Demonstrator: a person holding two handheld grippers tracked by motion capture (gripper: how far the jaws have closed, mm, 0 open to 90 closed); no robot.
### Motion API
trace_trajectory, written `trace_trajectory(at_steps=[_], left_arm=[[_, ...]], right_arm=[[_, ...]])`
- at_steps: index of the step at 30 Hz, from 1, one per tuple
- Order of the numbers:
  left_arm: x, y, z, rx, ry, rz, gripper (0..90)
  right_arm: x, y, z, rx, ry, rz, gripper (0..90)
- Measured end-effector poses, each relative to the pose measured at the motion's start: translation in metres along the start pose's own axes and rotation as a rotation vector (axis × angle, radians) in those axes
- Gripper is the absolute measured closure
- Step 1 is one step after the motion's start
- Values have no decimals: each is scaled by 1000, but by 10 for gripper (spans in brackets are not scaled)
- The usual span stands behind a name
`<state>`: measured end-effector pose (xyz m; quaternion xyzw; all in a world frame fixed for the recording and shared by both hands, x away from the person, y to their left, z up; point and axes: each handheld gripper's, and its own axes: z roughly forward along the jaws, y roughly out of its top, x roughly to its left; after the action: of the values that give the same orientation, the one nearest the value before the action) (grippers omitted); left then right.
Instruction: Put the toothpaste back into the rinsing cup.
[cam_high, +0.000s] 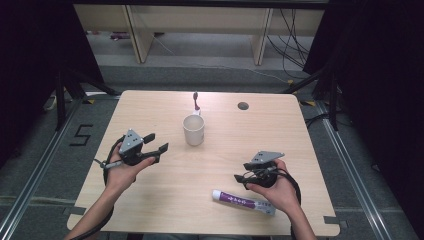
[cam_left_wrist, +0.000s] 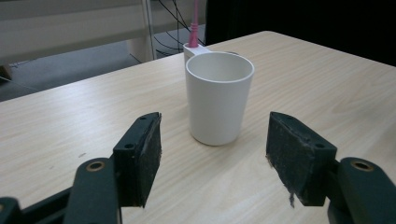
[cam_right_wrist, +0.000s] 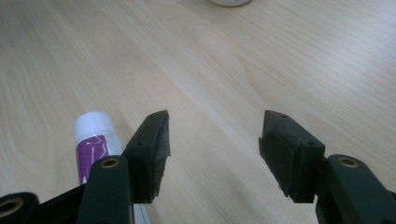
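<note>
1. The white cup (cam_high: 193, 130) stands upright near the middle of the table (cam_high: 280, 125), its mouth open and its inside bare as far as the left gripper view shows. It is the landmark for everything below.
2. A pink toothbrush (cam_high: 196, 102) rises just behind the cup, on its far side; in the left gripper view its handle (cam_left_wrist: 193, 25) stands up from a small white base touching or nearly touching the cup's far rim.
3. The cup looks like light, stiff plastic with smooth, slightly tapered walls, so it will probably weigh little but could slip or tip if pinched near the rim. The best hold, in my judgement, is across the mid-wall, pads on opposite sides, squeezed gently.
4. The left gripper (cam_high: 156, 143) sits left of the cup and near it, jaws spread wide with nothing between them, aimed at the cup; its view frames the cup (cam_left_wrist: 219, 102) squarely between the pads (cam_left_wrist: 152, 156).
5. The left hand (cam_high: 122, 167) grips from below, forearm angled in toward the cup.
6. The right gripper (cam_high: 242, 176) rests low, right of the cup and nearer the person, jaws fairly wide and empty.
7. The toothpaste tube (cam_high: 243, 201) lies flat, well apart from the cup, just beside the right hand (cam_high: 280, 187).
</note>
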<state>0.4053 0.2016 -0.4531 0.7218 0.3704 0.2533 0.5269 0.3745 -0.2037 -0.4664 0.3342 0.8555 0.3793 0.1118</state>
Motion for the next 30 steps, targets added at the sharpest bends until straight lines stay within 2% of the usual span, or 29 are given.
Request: trace_trajectory(at_steps=[1, 2, 4, 5, 7, 9, 11, 12, 13, 14, 15, 16, 17, 18, 19, 20, 21, 22, 23, 24, 25, 26, 27, 28, 29, 30], left_arm=[[-1, -2, -1, 3, -2, -1, 356], [-2, -3, -1, 1, -2, -5, 355], [-3, -7, -2, 5, 2, -6, 355], [-4, -9, -1, 5, 1, -10, 355], [-4, -13, -2, 11, 10, -8, 355], [-4, -14, -2, 15, 11, -8, 355], [-3, -15, -2, 16, 14, -5, 355], [-3, -16, -1, 11, 12, -2, 355], [-3, -16, -1, 11, 13, 2, 355], [-3, -16, -2, 11, 16, 2, 355], [-4, -16, -3, 14, 17, 2, 355], [-4, -16, -3, 15, 16, 5, 355], [-4, -16, -4, 12, 12, 3, 355], [-4, -17, -6, 12, 13, -4, 354], [-5, -18, -6, 11, 11, -6, 354], [-6, -20, -8, 11, 11, -5, 354], [-6, -21, -9, 11, 8, -3, 354], [-6, -21, -9, 11, 8, -3, 354], [-7, -23, -10, 21, 9, -2, 354], [-7, -23, -10, 21, 9, -2, 354], [-8, -26, -9, 28, 5, -1, 354], [-8, -26, -9, 28, 5, -1, 354], [-9, -27, -8, 30, -2, 3, 354], [-9, -27, -8, 30, -2, 3, 353], [-10, -28, -8, 38, -1, 7, 353], [-10, -28, -8, 38, -1, 7, 353]], right_arm=[[0, 0, 0, 0, 0, 0, 429], [-3, 0, 0, -2, -1, -20, 429], [-6, -1, -1, 18, 15, -20, 429], [-6, -1, -2, 33, 17, 5, 429], [-9, -2, -2, 33, 5, -7, 429], [-11, -2, -4, 62, 13, -8, 429], [-13, -2, -4, 62, 20, -19, 430], [-14, -2, -6, 99, 30, -19, 430], [-16, -1, -7, 108, 40, -47, 435], [-14, -1, -8, 107, 33, -36, 440], [-14, 0, -10, 130, 36, -38, 441], [-14, 2, -12, 158, 49, -74, 443], [-14, 2, -12, 158, 49, -74, 443], [-11, 4, -15, 203, 59, -43, 445], [-9, 5, -14, 234, 67, -70, 445], [-8, 9, -16, 284, 98, -130, 451], [-5, 11, -16, 307, 117, -144, 455], [-5, 11, -16, 307, 117, -144, 455], [-2, 15, -16, 356, 150, -197, 473], [-2, 15, -16, 356, 150, -197, 473], [1, 18, -15, 406, 189, -243, 489], [1, 18, -15, 406, 189, -243, 489], [4, 19, -15, 457, 201, -270, 496], [5, 19, -14, 486, 218, -302, 499], [7, 19, -13, 517, 224, -314, 501], [7, 19, -13, 517, 224, -314, 501]])
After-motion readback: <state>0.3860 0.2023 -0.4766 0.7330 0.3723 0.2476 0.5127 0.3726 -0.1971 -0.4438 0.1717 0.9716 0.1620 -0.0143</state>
